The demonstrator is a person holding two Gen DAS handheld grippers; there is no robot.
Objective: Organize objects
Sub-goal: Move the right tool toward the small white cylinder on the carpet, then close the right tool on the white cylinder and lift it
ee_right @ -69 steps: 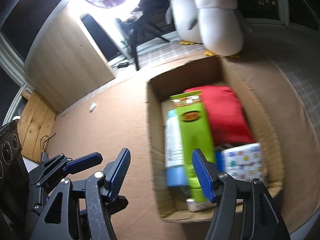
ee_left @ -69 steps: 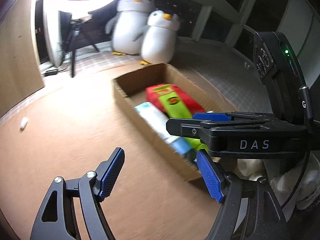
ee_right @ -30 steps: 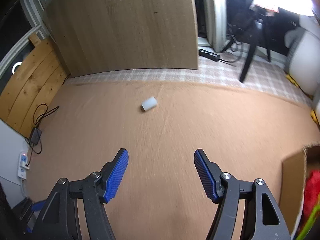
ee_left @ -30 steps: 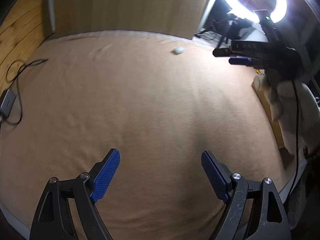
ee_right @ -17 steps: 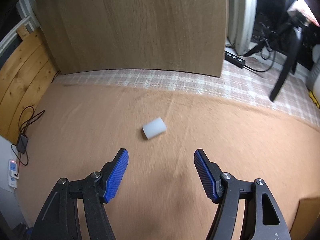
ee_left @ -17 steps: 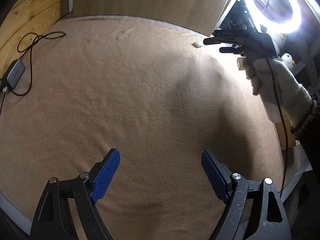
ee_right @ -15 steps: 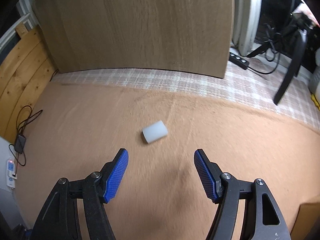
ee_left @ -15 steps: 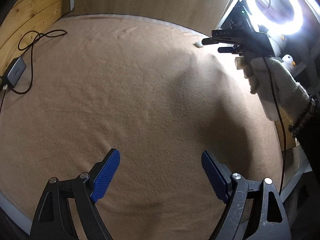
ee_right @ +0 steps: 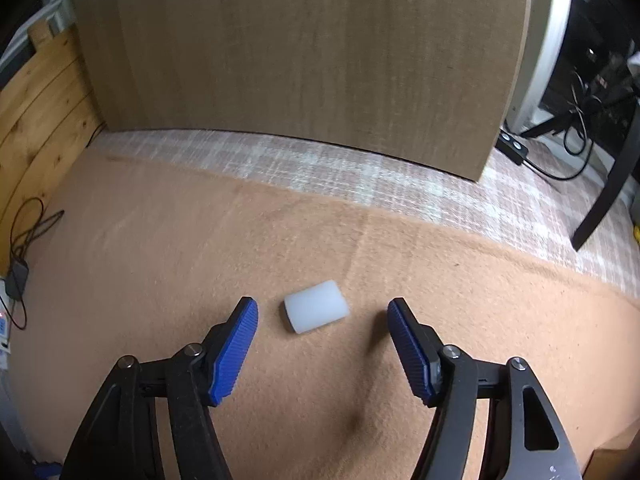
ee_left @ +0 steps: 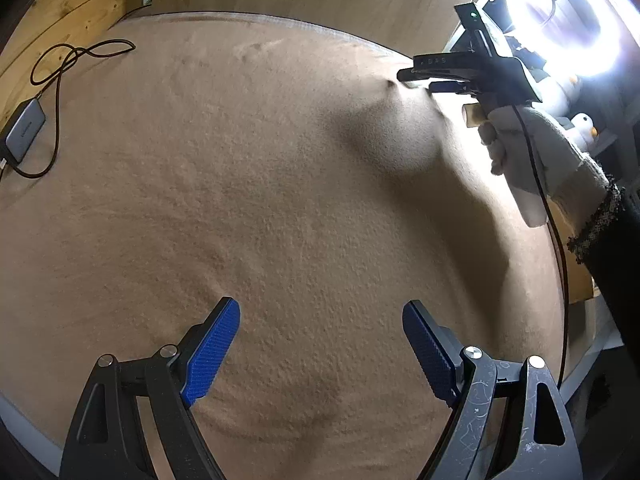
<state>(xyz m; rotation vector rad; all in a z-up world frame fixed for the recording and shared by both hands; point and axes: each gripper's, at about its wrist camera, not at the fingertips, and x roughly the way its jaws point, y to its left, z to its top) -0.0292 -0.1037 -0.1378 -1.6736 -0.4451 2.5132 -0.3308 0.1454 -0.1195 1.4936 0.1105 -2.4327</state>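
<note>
A small white cylinder (ee_right: pixel 316 306) lies on its side on the tan blanket (ee_right: pixel 160 248). My right gripper (ee_right: pixel 322 340) is open, its blue fingertips just short of the cylinder on either side, low over the blanket. In the left wrist view the right gripper (ee_left: pixel 416 80) shows at the far right, held by a gloved hand (ee_left: pixel 532 156), and the cylinder is hidden behind it. My left gripper (ee_left: pixel 320 344) is open and empty above bare blanket (ee_left: pixel 240 160).
A wooden board (ee_right: pixel 300 52) stands behind a strip of checked cloth (ee_right: pixel 360 176). A tripod leg (ee_right: pixel 608 188) and cables are at the right. A power adapter with its cord (ee_left: pixel 24 128) lies at the left edge. A bright ring light (ee_left: pixel 568 12) glares at the top right.
Both grippers swung left, away from the cardboard box. My right gripper has since moved forward and down toward the white cylinder, which now sits between its fingertips. The left gripper stays open and nearly still.
</note>
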